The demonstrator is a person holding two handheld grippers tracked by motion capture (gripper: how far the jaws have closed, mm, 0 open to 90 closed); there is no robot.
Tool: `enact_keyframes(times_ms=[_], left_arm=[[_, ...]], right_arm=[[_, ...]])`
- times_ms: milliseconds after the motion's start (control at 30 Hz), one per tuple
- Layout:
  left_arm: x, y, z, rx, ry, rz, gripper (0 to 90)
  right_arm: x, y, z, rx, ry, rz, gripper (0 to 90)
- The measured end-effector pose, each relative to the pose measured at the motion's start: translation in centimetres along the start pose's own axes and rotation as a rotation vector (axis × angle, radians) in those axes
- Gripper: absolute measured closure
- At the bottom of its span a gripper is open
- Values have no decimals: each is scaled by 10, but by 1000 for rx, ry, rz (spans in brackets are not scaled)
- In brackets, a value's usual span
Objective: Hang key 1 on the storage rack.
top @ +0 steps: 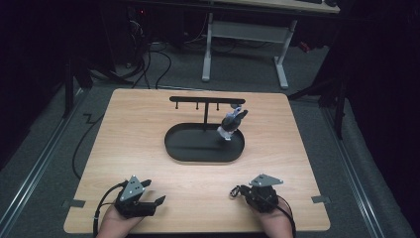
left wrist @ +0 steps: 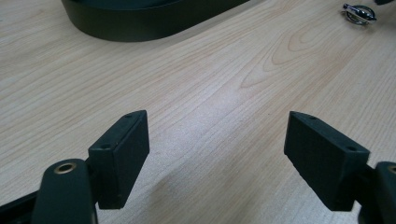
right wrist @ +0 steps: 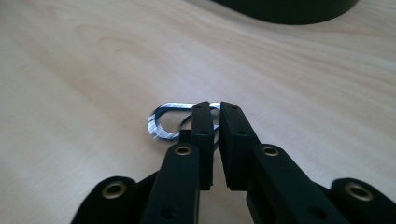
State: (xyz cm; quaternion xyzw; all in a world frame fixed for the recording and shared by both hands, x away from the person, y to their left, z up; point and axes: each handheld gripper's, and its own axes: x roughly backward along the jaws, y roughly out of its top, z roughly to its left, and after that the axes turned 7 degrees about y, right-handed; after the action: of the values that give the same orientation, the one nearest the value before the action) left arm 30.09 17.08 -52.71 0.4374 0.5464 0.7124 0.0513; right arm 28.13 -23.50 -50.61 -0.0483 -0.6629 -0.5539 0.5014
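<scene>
A black stand with an oval base (top: 190, 148) and a hooked crossbar (top: 198, 99) sits mid-table. A grey, black and white keychain-like item (top: 233, 123) hangs from its right hook. Near the table's front right, my right gripper (top: 238, 191) (right wrist: 215, 106) is shut on a silver metal key ring (right wrist: 161, 122) that lies low over the wood. That ring (left wrist: 358, 12) also appears far off in the left gripper view. My left gripper (top: 154, 192) (left wrist: 217, 123) rests at the front left, open, with bare wood between its jaws.
The wooden table (top: 148, 129) stands on grey carpet. The stand's base wall (left wrist: 140, 25) (right wrist: 289, 11) lies ahead of both grippers. Behind the table are a white-legged desk (top: 247, 34) and floor cables (top: 158, 59).
</scene>
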Motion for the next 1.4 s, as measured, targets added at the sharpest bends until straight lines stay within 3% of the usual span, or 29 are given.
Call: enact_keyframes(times_ms=[100,200,267,367,600,667,867,967,1133,1267,1400], left_arm=[[2,1,-2,-7,0,-5,229],[2,1,-1,-9,0,-4,229],[2,1,-1,-3,1,-4,229],[4,0,0,-3,6,-8,229],[4,-1,2,4,11,-5,229],[4,-1,1,4,8,-4,229],[3,-1,2,9,10,-4,229],[2,-1,2,8,13,-1,229],[5,0,2,6,12,-8,229],[5,0,4,11,6,-13,229],[5,0,4,4,0,-16,229]], right_arm=[[4,-10,11,-15,45,10,886],[-3,-15,19,-15,84,30,886],[-10,-11,19,4,62,42,886],[-14,-6,11,-11,21,41,886],[-24,11,-25,-46,-50,42,881],[-27,16,-31,-60,-50,45,874],[-17,12,-26,-44,-38,83,809],[-7,9,-23,-33,-22,136,733],[-4,14,-11,35,-17,255,570],[-8,26,-3,76,-5,348,557],[-15,39,-1,62,30,427,547]])
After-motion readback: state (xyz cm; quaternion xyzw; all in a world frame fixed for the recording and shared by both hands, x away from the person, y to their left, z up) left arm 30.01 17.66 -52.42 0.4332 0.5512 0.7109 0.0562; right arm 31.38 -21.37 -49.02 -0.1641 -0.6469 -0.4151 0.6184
